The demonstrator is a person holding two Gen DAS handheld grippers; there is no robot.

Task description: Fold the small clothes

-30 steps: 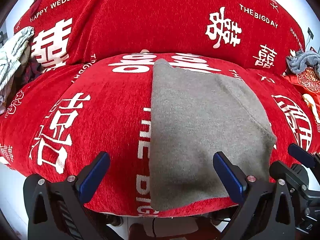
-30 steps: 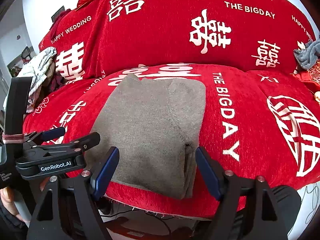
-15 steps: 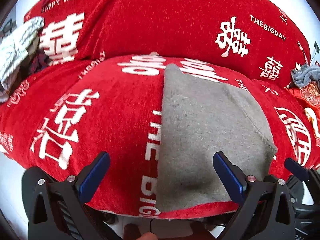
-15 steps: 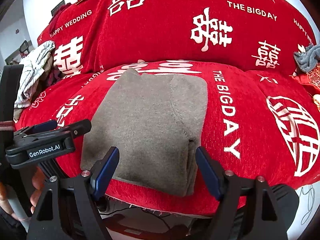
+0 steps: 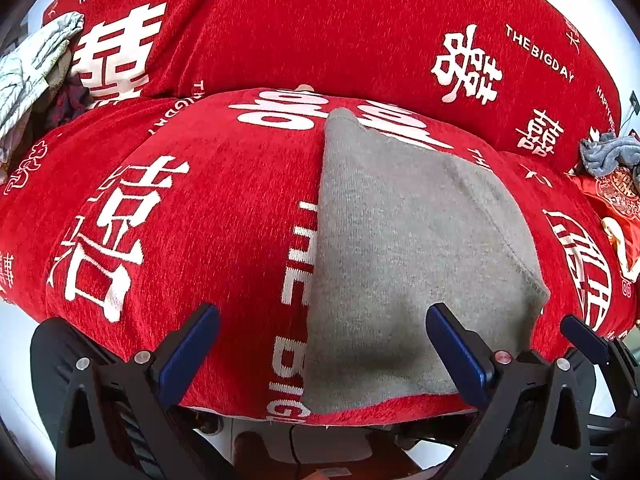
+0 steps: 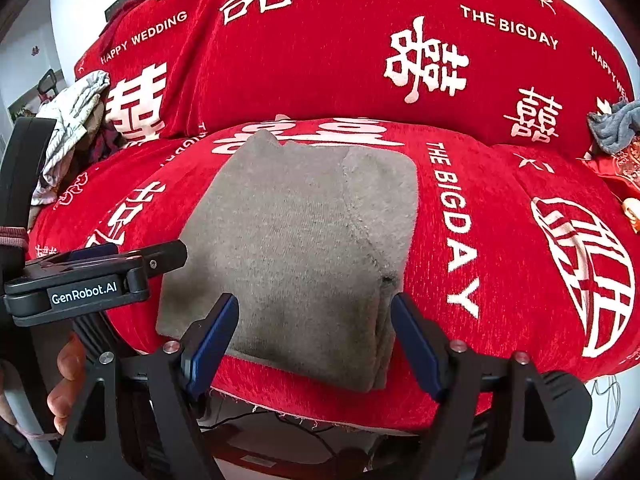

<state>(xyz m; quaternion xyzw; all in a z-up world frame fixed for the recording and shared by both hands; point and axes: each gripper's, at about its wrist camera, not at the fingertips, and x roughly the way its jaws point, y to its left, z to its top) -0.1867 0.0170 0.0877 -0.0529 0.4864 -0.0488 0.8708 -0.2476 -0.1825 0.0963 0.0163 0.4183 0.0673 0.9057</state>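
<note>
A folded grey knit garment [image 6: 296,248] lies flat on the seat cushion of a sofa under a red wedding-print cover [image 6: 500,240], its near edge close to the cushion's front edge. The left gripper [image 5: 322,350] and the right gripper [image 6: 314,340] hover just before that edge, both spread wide and holding nothing. Crumpled clothes [image 6: 72,128] sit at the sofa's left end, a grey cloth [image 6: 614,128] at its right.

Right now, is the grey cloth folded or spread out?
Folded: the grey knit garment shows stacked layers at its near right corner.
</note>
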